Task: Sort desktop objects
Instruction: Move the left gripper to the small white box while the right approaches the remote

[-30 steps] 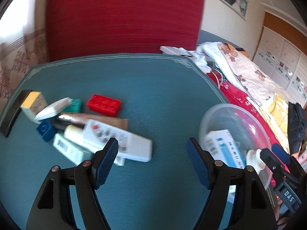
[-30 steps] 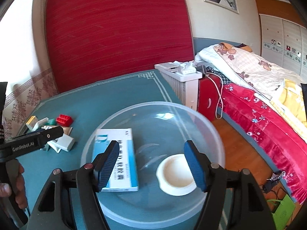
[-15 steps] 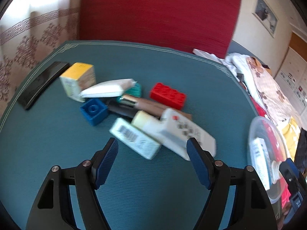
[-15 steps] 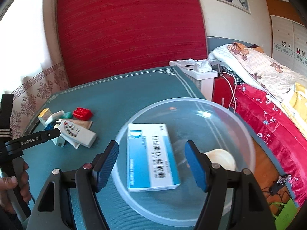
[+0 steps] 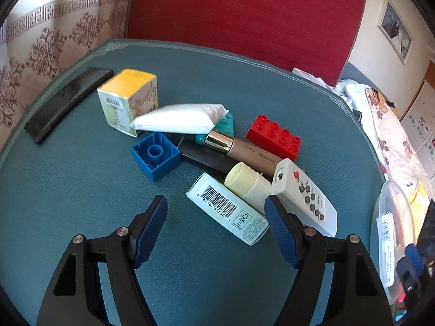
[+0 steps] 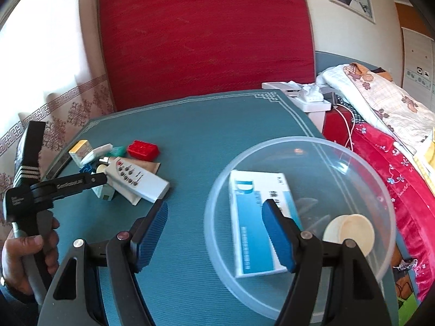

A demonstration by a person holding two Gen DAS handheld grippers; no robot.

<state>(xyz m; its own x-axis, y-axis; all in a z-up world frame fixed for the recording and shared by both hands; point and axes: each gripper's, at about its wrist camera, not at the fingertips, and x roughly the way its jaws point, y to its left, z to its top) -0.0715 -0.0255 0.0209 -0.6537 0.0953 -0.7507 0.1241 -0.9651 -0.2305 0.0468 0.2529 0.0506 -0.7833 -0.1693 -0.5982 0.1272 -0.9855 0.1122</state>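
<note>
A pile of small objects lies on the teal table: a white barcode box (image 5: 227, 208), a cream-capped tube (image 5: 248, 185), a white remote (image 5: 303, 195), a red brick (image 5: 274, 136), a blue brick (image 5: 155, 155), a yellow-topped box (image 5: 127, 100) and a white packet (image 5: 180, 118). My left gripper (image 5: 216, 228) hovers open just short of the barcode box, nothing between its pads. My right gripper (image 6: 214, 233) is open and empty at the rim of a clear plastic bowl (image 6: 361, 168), which holds a blue-and-white box (image 6: 254, 222) and a cream lid (image 6: 349, 232).
A black bar (image 5: 68, 103) lies at the table's far left edge. A brown tube (image 5: 244, 150) and a teal item (image 5: 227, 125) sit in the pile. A bed (image 6: 380, 114) and a white unit (image 6: 301, 97) stand right of the table. A hand (image 6: 24, 258) holds the left gripper.
The left gripper swung left from the bowl toward the pile, which now lies right before its pads. The right gripper shifted left, so the bowl sits further right in its view.
</note>
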